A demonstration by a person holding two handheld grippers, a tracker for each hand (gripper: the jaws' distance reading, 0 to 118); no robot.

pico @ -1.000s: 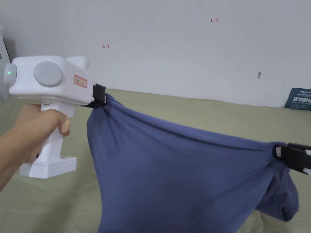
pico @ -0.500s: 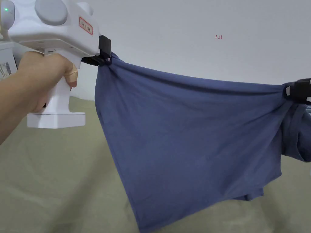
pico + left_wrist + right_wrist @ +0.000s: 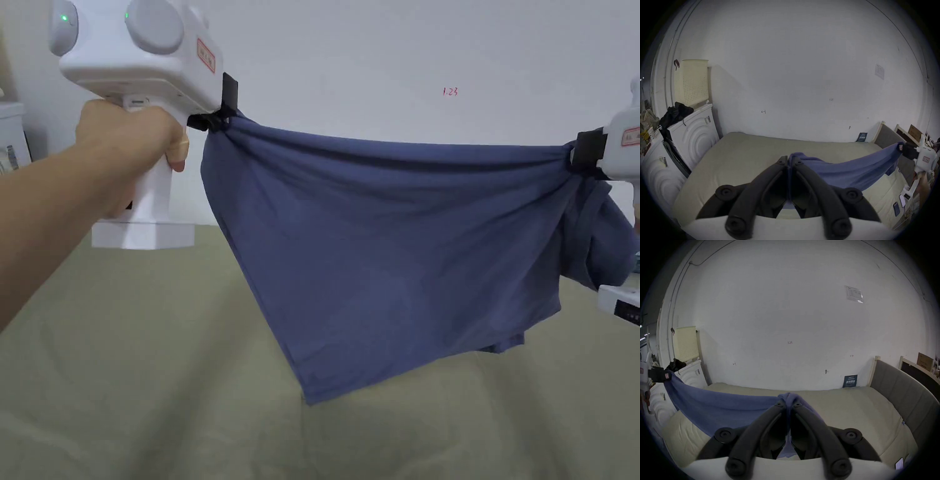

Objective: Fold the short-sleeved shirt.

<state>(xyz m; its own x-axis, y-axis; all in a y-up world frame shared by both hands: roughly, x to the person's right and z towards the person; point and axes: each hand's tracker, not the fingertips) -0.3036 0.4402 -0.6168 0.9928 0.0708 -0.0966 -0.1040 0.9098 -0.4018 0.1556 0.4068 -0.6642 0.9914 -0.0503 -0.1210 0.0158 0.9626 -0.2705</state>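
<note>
Both claws are clamping the blue shirt [image 3: 387, 250], holding it stretched in the air above the bed [image 3: 125, 375]. The left claw [image 3: 219, 115] is pinching one corner, the right claw [image 3: 578, 153] the other. The left gripper view is adding white appliances [image 3: 693, 139] and a cream basket [image 3: 692, 81]; the right gripper view, a grey headboard [image 3: 899, 395].

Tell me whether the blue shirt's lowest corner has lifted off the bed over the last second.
Yes. The blue shirt has risen: its lowest corner now hangs above the olive bed sheet, where a second ago it ran below the frame edge.
</note>
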